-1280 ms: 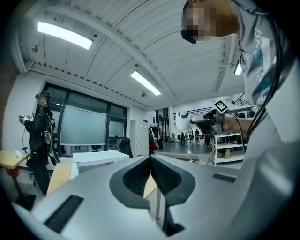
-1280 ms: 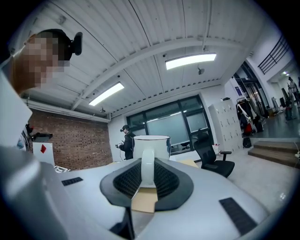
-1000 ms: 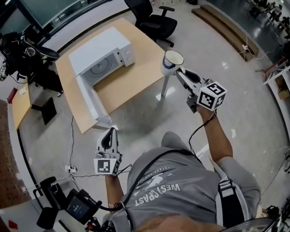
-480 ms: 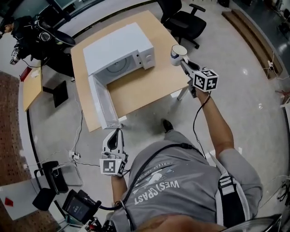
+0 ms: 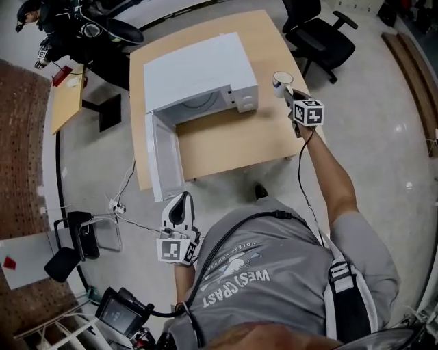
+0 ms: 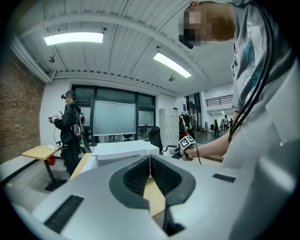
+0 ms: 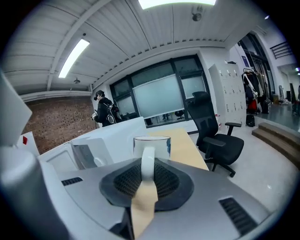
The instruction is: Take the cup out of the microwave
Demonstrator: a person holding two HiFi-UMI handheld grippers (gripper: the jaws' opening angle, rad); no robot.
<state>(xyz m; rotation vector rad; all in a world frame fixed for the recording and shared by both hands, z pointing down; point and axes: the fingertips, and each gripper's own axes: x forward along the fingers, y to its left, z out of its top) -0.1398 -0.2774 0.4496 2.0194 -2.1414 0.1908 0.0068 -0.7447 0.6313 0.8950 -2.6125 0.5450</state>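
The white cup (image 5: 281,81) with a dark band hangs off my right gripper (image 5: 288,91), which is shut on its handle (image 7: 147,165). It hovers over the right part of the wooden table (image 5: 233,140), just right of the white microwave (image 5: 198,72). The microwave's door (image 5: 164,160) stands swung open toward me and the cavity shows only its turntable. My left gripper (image 5: 181,207) is shut with nothing in it, off the table's near edge by the door. In the left gripper view its pads (image 6: 138,176) meet at the tip, with the microwave (image 6: 123,150) beyond.
A black office chair (image 5: 321,34) stands behind the table's right corner. A small wooden desk (image 5: 68,96) and a person in dark gear (image 5: 65,17) are at the far left. A black stand (image 5: 79,239) and floor cables (image 5: 126,205) lie left of me.
My right gripper has carried the cup down and left, from out over the floor to over the table beside the microwave. My left gripper has come closer to the open door.
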